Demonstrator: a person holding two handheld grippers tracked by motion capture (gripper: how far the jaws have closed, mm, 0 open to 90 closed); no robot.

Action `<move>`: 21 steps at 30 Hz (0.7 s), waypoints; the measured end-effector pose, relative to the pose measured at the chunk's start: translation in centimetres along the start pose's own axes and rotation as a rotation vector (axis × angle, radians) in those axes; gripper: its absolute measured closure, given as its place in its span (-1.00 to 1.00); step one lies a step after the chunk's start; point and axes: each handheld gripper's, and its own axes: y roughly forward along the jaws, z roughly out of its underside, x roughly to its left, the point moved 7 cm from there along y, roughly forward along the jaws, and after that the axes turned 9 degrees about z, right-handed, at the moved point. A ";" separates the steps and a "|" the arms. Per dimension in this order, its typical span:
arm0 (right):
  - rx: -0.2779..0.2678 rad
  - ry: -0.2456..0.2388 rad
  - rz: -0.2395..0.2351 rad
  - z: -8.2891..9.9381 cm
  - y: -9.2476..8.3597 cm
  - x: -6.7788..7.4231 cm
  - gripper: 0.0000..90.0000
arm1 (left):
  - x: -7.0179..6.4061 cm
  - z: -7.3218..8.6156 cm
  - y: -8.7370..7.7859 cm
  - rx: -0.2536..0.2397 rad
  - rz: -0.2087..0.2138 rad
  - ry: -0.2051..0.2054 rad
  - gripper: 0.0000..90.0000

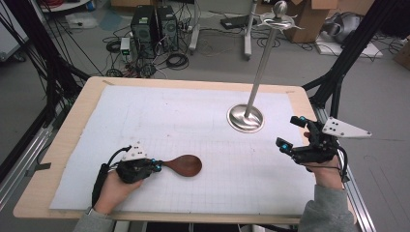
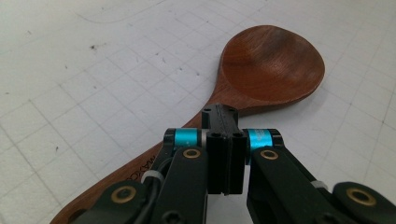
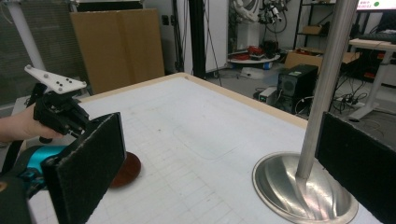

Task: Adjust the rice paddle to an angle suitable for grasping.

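Left gripper (image 2: pixel 225 140): nearest the lens in the left gripper view; its two black jaws are pressed together face to face, no gap between them, sitting over the neck of the wooden spoon (image 2: pixel 261 65). Whether the closed tips press on the wood or hang just above it cannot be told.
Wooden spoon: lies flat on the white gridded mat (image 1: pixel 193 121), toward the near left of the table (image 1: pixel 87 96); bowl faces up and points away from the left gripper, handle running back under it.
Left hand (image 1: pixel 113 191): wraps the gripper body from the near edge, cable looping beside it.
Right gripper (image 1: pixel 290 133): held at the table's right edge, jaws spread wide with nothing between the pads (image 3: pixel 88 163); it touches nothing.
Metal stand (image 1: pixel 246 117): round base on the mat with a slim pole rising from it, just beside the right gripper's open jaws, well apart from the spoon.
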 end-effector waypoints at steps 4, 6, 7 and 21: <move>0.003 0.002 0.002 0.0 -0.1 -0.1 -0.99 | 0.2 0.5 0.3 0.014 -0.001 -0.020 0.99; 0.001 0.001 0.002 0.0 -0.1 -0.1 -0.99 | 0.4 0.6 0.3 0.016 -0.003 -0.025 0.99; 0.001 0.001 0.002 0.0 0.0 -0.1 -0.99 | 0.5 0.7 0.3 0.020 -0.002 -0.026 0.99; 0.029 -0.008 0.004 0.3 0.4 0.2 -0.99 | 1.4 0.7 0.4 0.022 0.007 -0.074 0.99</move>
